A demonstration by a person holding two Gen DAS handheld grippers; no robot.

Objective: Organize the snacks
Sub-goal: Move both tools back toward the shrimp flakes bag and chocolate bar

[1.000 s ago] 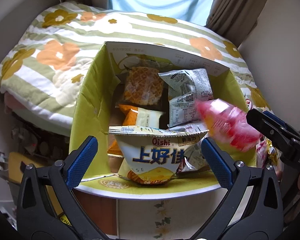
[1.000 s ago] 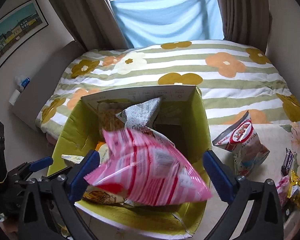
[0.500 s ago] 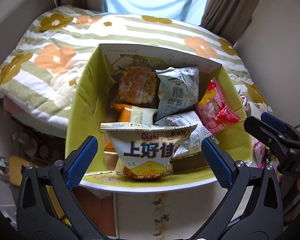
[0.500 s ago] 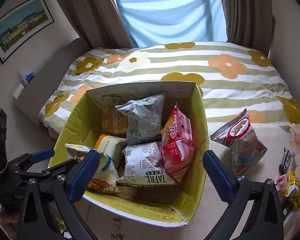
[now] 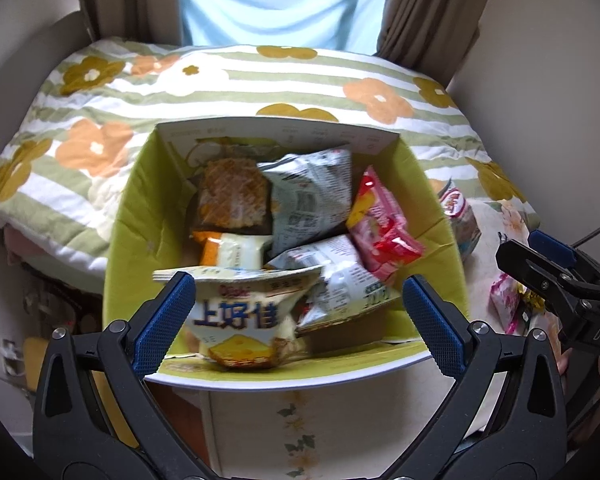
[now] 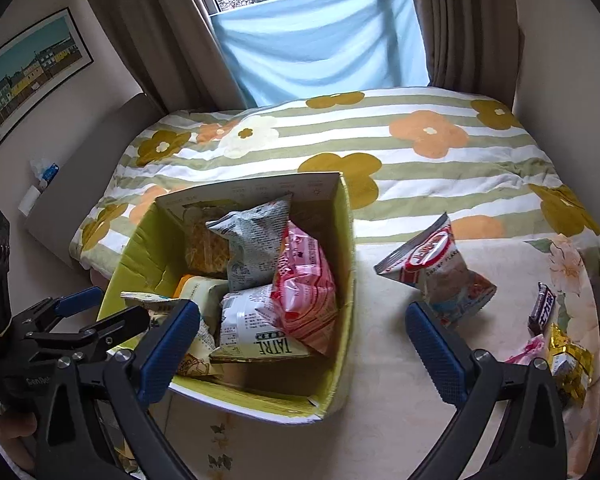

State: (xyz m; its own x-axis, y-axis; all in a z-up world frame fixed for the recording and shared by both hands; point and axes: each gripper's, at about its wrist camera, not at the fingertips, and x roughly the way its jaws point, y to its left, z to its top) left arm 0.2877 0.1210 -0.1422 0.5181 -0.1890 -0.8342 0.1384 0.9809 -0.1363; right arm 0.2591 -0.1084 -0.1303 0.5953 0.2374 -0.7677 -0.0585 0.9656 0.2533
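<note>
snacks boxed, strays on the bench

both tongs, left (image 5: 294,320) and right (image 6: 302,350), gape wide, holding nothing. the green box (image 6: 342,344) holds the pink bag (image 6: 306,292); beyond its right wall a shrimp bag (image 6: 440,276) lies on the bench (image 6: 384,392); candies (image 6: 568,360) by the right edge; bed (image 6: 420,160) behind.

The box (image 6: 342,216) is yellow-green inside, its far flap white with small grey print. In it a pink-and-white striped bag (image 6: 306,292) lies toward three o'clock, red at one end in the left wrist view. Beside it are two grey-and-white printed bags (image 6: 256,248), a golden waffle-patterned pack (image 5: 234,196) at eleven o'clock, and a white bag with blue characters and a yellow base (image 5: 240,324) at six o'clock. The fingers (image 6: 168,350) carry blue textured pads on black frames. The bed (image 6: 420,152) is striped green and white with orange, mustard and cream flowers. On the cream, faintly floral surface (image 6: 388,392) stands a red, white and pale blue bag (image 6: 440,272); at three o'clock, seemingly gold foil sweets (image 6: 568,356).
</note>
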